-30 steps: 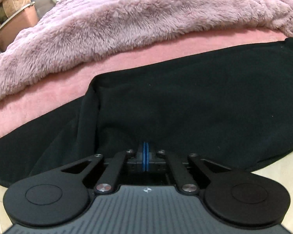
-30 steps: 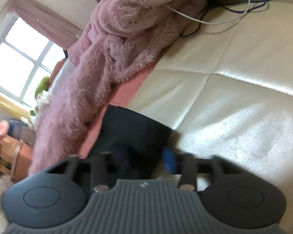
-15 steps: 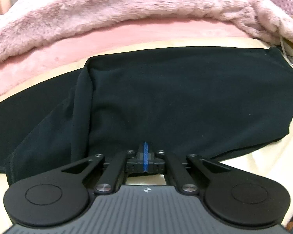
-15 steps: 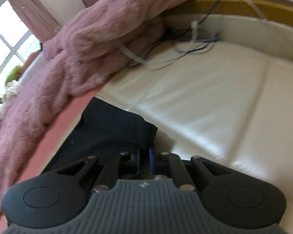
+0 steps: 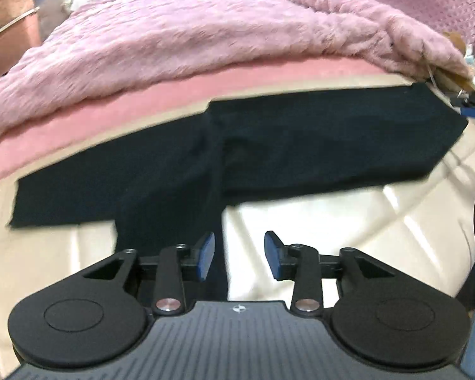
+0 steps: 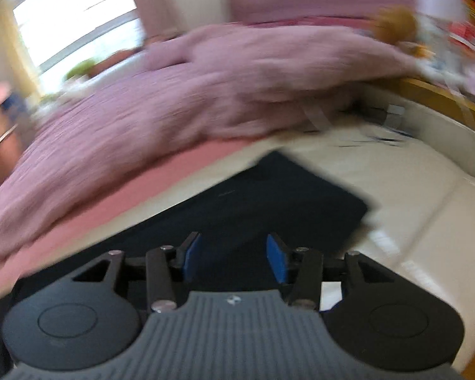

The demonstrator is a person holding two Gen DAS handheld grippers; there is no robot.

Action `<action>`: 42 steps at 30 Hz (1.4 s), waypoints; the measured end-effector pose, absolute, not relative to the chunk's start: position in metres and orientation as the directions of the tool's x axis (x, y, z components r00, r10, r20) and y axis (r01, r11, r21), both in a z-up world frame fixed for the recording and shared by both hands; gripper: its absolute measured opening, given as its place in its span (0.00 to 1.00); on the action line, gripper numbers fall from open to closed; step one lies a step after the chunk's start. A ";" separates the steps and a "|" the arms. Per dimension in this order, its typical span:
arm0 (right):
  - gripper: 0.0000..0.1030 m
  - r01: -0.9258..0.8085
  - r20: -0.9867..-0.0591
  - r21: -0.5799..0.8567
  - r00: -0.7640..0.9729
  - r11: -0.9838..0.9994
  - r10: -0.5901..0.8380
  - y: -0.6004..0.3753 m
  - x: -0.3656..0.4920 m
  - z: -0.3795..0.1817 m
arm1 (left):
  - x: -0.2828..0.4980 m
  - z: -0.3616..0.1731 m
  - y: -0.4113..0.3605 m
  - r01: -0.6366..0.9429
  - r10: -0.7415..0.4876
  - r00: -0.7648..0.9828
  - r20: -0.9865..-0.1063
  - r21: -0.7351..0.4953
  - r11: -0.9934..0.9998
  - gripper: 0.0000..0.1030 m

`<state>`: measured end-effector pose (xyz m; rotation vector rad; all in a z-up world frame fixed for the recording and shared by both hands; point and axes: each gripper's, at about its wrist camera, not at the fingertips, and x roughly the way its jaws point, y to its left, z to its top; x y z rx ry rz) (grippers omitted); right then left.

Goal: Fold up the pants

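The left gripper [image 5: 239,255] hangs above the black pants [image 5: 300,145], its blue pads parted after just opening, nothing pinched between them. The right gripper [image 6: 234,255] likewise has just spread its jaws and grips nothing, the pants' cloth lying beneath. The pants lie flat on the cream mattress [image 5: 348,231], just in front of the fluffy pink blanket [image 5: 190,38].

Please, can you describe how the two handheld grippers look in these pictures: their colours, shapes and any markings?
The left gripper and the right gripper look alike. Each has two fingers with blue pads, black link bars with silver pivot pins, and two round black discs. Between the discs lies a grey ribbed plate with a small round emblem. No sleeve or hand is clearly visible.
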<state>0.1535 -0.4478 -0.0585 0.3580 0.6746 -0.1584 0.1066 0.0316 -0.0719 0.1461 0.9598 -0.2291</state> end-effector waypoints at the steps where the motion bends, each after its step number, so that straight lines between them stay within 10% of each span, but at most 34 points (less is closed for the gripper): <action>1: 0.42 0.192 -0.630 0.256 0.777 0.948 0.013 -0.426 0.151 -0.058 | 0.100 -0.073 0.035 0.246 -0.110 0.549 -0.829 0.034 0.969 0.50; 15: 0.29 -0.293 -0.736 -0.034 0.654 0.956 0.174 -0.254 0.146 -0.102 | 0.062 -0.128 0.044 0.221 0.013 0.433 -0.901 0.120 0.968 0.57; 19: 0.29 -0.292 -0.754 -0.044 0.637 0.956 0.160 -0.252 0.150 -0.107 | 0.062 -0.124 0.050 0.204 -0.014 0.441 -0.898 0.085 0.975 0.01; 34: 0.29 -0.279 -0.734 -0.108 0.670 0.954 0.113 -0.261 0.182 -0.096 | 0.141 0.030 0.145 0.034 0.046 0.703 -0.710 0.098 0.995 0.00; 42: 0.29 -0.244 -0.728 -0.132 0.682 0.961 0.073 -0.266 0.223 -0.098 | 0.240 0.019 0.214 -0.092 0.181 0.638 -0.749 0.160 0.983 0.00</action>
